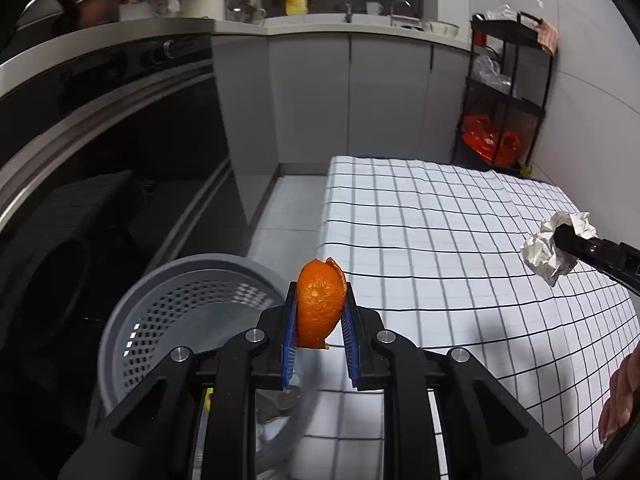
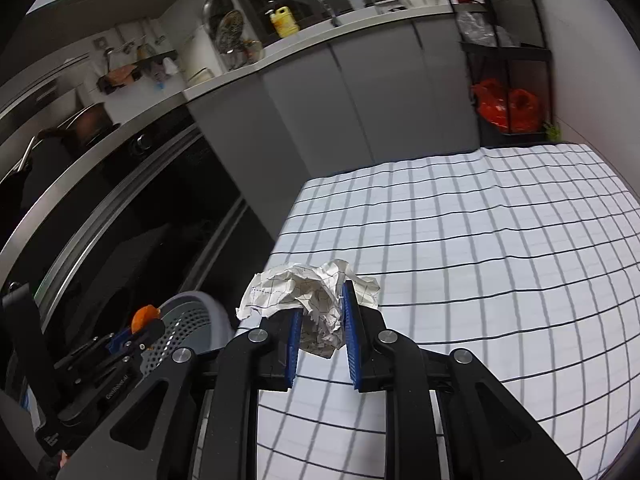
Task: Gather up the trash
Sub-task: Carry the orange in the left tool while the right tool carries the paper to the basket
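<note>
Left tool (image 1: 320, 312) gripping one orange peel (image 1: 320, 304)

Orange peel (image 1: 320, 304) upright above grey basket (image 1: 160, 300); crumpled paper (image 2: 316, 300) over checked cloth.

We see the right gripper (image 2: 321, 322) with its 2 blue pads clamped on a crumpled paper ball (image 2: 310, 296), held above the checked tablecloth (image 2: 460, 240). At lower left, the left gripper (image 2: 141, 325) pinches an orange peel (image 2: 145, 316) over the grey perforated bin (image 2: 192, 320). Behind, a yellow bottle (image 2: 285, 21) stands on the counter (image 2: 320, 36), and red bags (image 2: 505, 108) sit in a black rack (image 2: 508, 48).
</note>
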`<state>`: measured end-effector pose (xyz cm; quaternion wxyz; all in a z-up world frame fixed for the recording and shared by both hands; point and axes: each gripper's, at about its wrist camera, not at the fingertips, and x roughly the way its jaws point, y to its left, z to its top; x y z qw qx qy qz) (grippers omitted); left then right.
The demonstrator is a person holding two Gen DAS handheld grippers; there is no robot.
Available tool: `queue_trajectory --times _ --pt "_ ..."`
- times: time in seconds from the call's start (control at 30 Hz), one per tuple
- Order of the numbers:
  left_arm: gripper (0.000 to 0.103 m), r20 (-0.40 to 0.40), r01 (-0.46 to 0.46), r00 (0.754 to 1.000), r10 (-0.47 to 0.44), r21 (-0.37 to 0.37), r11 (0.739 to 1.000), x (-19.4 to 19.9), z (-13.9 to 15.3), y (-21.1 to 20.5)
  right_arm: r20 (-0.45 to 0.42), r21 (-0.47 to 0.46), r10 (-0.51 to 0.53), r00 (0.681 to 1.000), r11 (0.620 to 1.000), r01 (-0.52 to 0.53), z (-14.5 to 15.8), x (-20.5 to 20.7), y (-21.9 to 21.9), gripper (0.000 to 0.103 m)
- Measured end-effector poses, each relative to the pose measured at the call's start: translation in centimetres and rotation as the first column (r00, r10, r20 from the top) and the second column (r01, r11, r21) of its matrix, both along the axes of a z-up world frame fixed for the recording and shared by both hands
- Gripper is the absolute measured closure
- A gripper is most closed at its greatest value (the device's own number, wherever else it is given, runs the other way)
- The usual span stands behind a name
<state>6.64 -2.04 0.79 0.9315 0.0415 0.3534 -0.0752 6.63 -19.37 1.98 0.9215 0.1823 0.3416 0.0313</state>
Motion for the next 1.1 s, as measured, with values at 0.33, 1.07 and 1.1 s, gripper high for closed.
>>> queue_trajectory --times 0.33,1.07,1.1 --pt "0.083 0.022 -0.105 0.994 0.105 0.004 0.994 -1.3 0.1 7.5 -0.008 -0.016 0.146 0.989 0.989 -0.146 -0.5 1.3 8.0 0.084" --pt "0.082 -0.026 -0.203 0.979 0.202 -0.036 0.979 -1.1 -1.9 13.4 -0.051 -0.029 0.335 0.941 0.941 -0.337 -3.1 5.7 20.2 0.084" --pt "0.082 -0.030 -0.207 0.978 0.206 -0.033 0.978 -1.0 -2.1 13.5 -0.050 -0.025 0.341 0.939 0.939 -0.342 -3.1 5.9 20.4 0.084"
